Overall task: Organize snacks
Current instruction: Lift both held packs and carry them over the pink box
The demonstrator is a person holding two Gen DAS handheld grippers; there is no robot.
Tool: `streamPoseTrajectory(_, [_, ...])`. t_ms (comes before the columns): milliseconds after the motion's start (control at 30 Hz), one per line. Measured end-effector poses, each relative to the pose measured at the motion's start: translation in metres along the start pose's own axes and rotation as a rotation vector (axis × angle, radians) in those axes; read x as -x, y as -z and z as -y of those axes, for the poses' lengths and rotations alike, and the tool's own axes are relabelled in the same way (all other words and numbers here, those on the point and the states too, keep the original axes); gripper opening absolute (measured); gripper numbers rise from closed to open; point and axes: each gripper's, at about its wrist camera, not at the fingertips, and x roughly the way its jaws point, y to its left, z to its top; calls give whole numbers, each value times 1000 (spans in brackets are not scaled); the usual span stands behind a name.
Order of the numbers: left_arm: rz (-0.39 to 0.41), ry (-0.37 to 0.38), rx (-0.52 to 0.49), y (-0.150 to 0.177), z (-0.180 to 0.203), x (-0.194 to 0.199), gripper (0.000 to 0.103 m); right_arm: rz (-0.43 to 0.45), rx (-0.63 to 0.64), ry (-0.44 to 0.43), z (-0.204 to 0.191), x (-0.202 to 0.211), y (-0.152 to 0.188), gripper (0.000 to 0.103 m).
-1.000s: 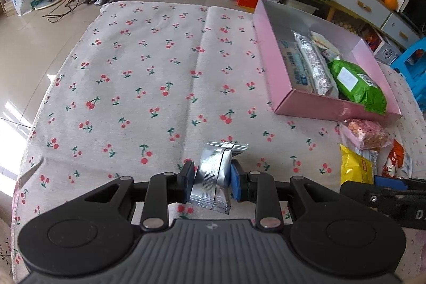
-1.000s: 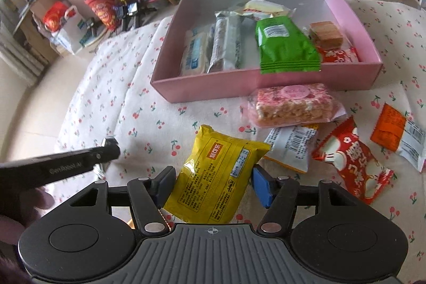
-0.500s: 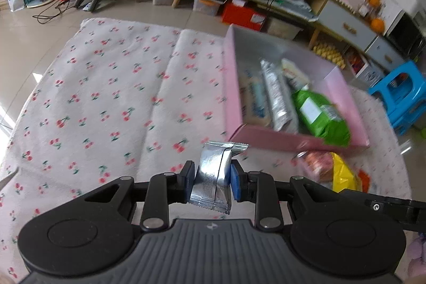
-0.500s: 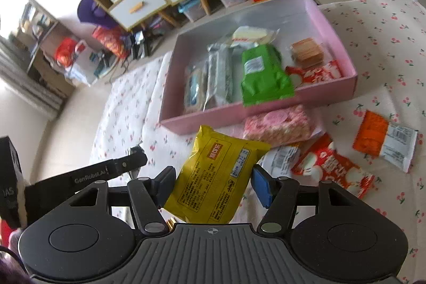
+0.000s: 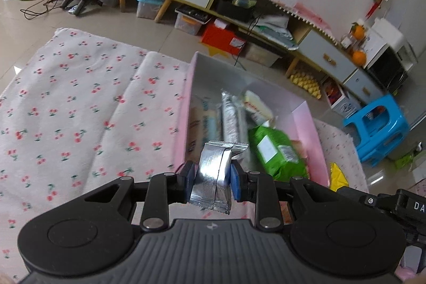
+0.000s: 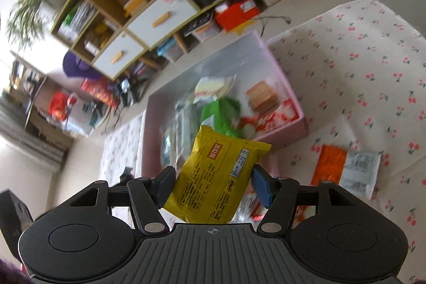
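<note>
Both hands have lifted and swung toward the open pink cardboard box [image 5: 310, 124], which now lies just ahead of each claw. The left gripper [image 5: 213, 178] pinches a crinkled silver foil packet [image 5: 214, 177]; the right gripper [image 6: 211, 185] clamps a yellow plastic snack bag [image 6: 217, 175]. Several snacks already lie boxed; an orange packet [image 6: 328, 164] beyond the right claw remains on the cherry-print cloth [image 6: 372, 65].

Cherry-print cloth [image 5: 80, 108] covers surface, left and centre. Pink box [image 5: 183, 108] on it, centre. Orange packet [image 6: 328, 164], grey packet [image 6: 359, 172] lower right.
</note>
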Motion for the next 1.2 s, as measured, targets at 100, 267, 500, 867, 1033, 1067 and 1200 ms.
streamPoseTrajectory(100, [13, 14, 11, -1, 5, -6, 25, 34, -25, 0, 9, 0, -9, 62])
streamPoseTrajectory(267, [12, 53, 94, 5, 9, -18, 25, 48, -80, -4, 21, -4, -16, 62])
streamPoseTrajectory(500, [54, 21, -26, -16, 24, -35, 25, 74, -44, 33, 15, -17, -37, 62])
streamPoseTrajectory(867, [70, -63, -106, -40, 20, -72, 26, 98, 40, 108, 15, -66, -75, 62])
streamPoseTrajectory(1033, [91, -87, -143, -45, 22, -79, 26, 108, 52, 120, 19, -80, -83, 62])
streamPoseTrajectory(1067, [95, -89, -147, -45, 22, -79, 26, 109, 55, 114, 20, -82, -85, 62])
streamPoseTrajectory(1200, [98, -93, -157, -43, 22, -80, 27, 112, 70, 114, 18, -87, -88, 62])
